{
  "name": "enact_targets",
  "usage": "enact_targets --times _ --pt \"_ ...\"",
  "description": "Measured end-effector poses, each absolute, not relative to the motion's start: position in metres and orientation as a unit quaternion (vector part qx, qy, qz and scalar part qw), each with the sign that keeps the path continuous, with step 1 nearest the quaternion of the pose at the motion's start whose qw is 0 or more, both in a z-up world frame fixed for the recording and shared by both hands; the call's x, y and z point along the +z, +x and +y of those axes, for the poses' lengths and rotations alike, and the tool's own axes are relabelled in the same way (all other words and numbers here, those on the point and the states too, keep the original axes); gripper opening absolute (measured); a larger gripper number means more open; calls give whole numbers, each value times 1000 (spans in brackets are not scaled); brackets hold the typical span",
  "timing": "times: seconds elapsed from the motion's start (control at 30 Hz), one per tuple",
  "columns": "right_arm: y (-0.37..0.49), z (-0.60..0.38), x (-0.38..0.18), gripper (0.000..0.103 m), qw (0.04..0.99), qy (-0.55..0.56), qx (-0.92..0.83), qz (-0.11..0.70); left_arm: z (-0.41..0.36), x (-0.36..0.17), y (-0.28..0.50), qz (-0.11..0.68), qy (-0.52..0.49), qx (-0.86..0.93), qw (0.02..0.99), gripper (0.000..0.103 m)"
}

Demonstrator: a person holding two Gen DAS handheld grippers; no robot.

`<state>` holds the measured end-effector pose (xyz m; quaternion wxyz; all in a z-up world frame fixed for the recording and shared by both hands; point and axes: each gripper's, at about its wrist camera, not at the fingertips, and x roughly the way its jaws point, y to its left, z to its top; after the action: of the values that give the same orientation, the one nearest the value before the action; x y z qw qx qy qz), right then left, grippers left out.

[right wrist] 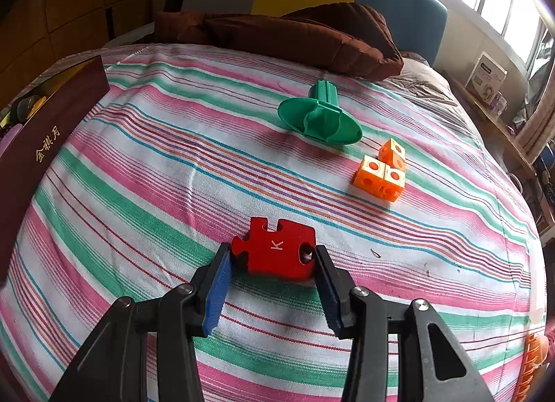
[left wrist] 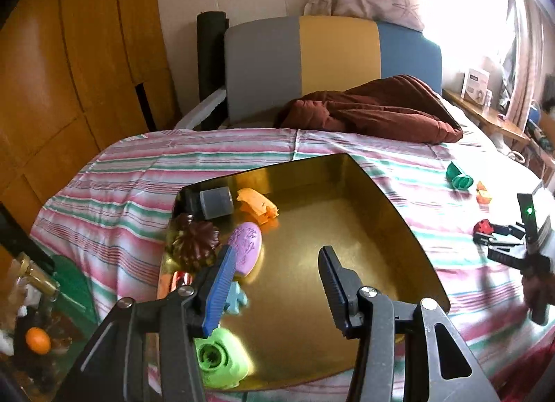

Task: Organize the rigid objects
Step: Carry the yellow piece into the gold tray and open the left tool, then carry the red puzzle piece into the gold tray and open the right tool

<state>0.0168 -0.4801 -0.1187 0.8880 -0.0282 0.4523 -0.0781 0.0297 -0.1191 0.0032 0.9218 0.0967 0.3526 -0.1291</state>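
Note:
A gold-lined tray (left wrist: 329, 221) lies on the striped bed. Along its left side it holds a grey cylinder (left wrist: 216, 201), an orange piece (left wrist: 258, 206), a purple oval (left wrist: 246, 240), a brown ridged piece (left wrist: 197, 240), a light blue piece (left wrist: 237, 298) and a green piece (left wrist: 220, 360). My left gripper (left wrist: 275, 251) hangs open above the tray with nothing between its fingers. My right gripper (right wrist: 272, 249) is shut on a red puzzle piece (right wrist: 277, 246) marked K, low on the bedspread. That right gripper (left wrist: 499, 232) also shows to the right of the tray.
A green flanged piece (right wrist: 319, 117) and joined orange cubes (right wrist: 381, 173) lie on the bedspread beyond the puzzle piece. The tray's maroon outer wall (right wrist: 45, 131) stands at the left. A brown cushion (right wrist: 295, 34) lies at the headboard. A shelf (right wrist: 492, 114) runs along the window.

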Motion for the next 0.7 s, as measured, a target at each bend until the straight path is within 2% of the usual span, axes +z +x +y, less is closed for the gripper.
enact_targets --times 0.1,0.7 --pt "16 -480 -119 46 889 -28 -78 450 -114 0 26 357 96 -126 921 54" --pt "16 -481 -120 46 892 -27 -79 445 -96 -25 21 395 78 -103 909 54"
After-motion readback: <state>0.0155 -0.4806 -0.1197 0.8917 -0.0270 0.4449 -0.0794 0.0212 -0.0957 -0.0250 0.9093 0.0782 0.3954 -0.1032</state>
